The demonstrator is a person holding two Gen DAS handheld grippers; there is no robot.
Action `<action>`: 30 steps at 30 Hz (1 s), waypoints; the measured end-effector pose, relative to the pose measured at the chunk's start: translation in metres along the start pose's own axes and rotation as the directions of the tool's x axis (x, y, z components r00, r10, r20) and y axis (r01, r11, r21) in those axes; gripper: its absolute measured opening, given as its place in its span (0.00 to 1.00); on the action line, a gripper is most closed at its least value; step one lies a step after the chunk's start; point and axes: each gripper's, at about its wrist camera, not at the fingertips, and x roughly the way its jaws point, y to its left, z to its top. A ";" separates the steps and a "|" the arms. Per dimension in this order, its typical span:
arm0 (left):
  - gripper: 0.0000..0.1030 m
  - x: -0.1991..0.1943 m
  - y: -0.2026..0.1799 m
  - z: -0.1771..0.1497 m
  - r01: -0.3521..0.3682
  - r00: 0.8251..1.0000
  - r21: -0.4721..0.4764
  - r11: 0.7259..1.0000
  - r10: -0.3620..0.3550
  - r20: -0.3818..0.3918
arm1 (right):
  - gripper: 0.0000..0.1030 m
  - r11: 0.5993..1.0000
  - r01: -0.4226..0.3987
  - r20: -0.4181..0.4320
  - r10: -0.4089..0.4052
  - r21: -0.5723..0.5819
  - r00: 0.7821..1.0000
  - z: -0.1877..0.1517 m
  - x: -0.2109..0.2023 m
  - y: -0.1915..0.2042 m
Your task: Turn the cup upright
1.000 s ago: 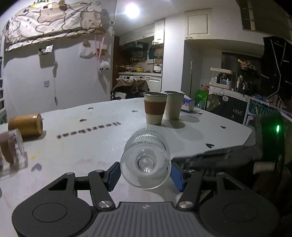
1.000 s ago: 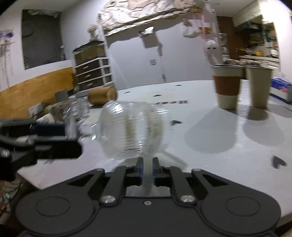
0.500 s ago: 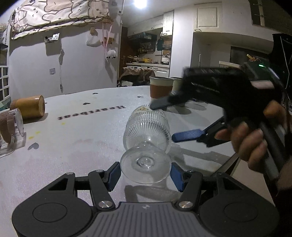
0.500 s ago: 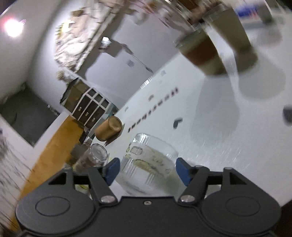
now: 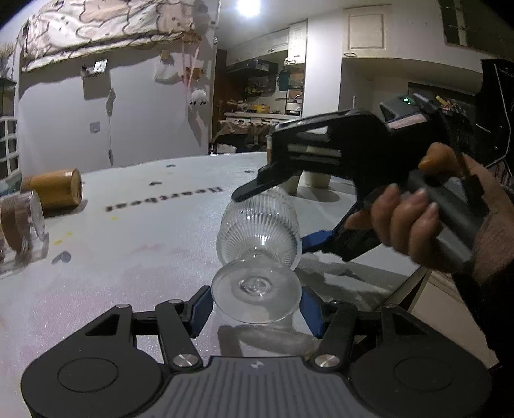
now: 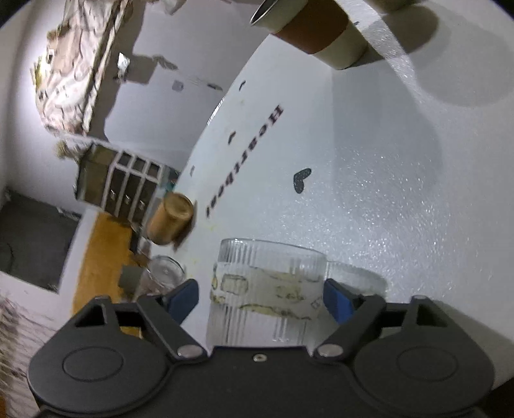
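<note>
A ribbed clear glass cup with a round foot [image 5: 257, 231] lies on its side on the white table, foot toward the left camera. My left gripper [image 5: 256, 305] is open, its blue pads either side of the foot without squeezing it. My right gripper [image 6: 261, 297] is open and straddles the cup's bowl [image 6: 266, 289] from above; its pads stand a little apart from the glass. In the left wrist view the right gripper's body [image 5: 353, 154] and the hand holding it are over the cup.
Two paper cups [image 6: 311, 30] stand upright at the far side. A brown cylinder [image 5: 56, 189] lies on its side at the left, with a clear glass [image 5: 22, 222] beside it. The table edge [image 5: 414, 279] is near on the right.
The right gripper opened, swung up over the cup and came down around its bowl. The cup's bowl shifted slightly; the left gripper stayed at the foot.
</note>
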 end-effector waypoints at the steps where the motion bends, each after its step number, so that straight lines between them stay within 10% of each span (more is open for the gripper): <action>1: 0.58 0.001 0.001 -0.001 0.005 1.000 -0.004 1.000 -0.005 -0.003 | 0.73 1.000 0.004 -0.019 -0.005 -0.014 1.000 0.002 0.001 0.001; 10: 0.68 0.001 0.008 -0.002 -0.027 0.999 -0.033 0.999 0.028 0.046 | 0.72 0.961 0.005 -0.002 -0.006 -0.277 1.000 0.007 -0.016 0.039; 16: 0.75 -0.006 0.017 -0.006 -0.033 0.996 -0.087 0.996 0.040 0.076 | 0.71 0.872 0.098 0.155 -0.025 -0.480 0.988 0.012 -0.020 0.072; 22: 0.75 -0.012 0.025 -0.009 -0.041 0.994 -0.117 0.992 0.052 0.094 | 0.71 0.650 0.404 0.453 -0.101 -0.644 0.886 0.026 0.008 0.103; 30: 0.75 -0.012 0.032 -0.015 -0.051 0.994 -0.129 0.990 0.064 0.094 | 0.71 0.575 0.565 0.603 -0.149 -0.592 0.784 0.077 0.049 0.117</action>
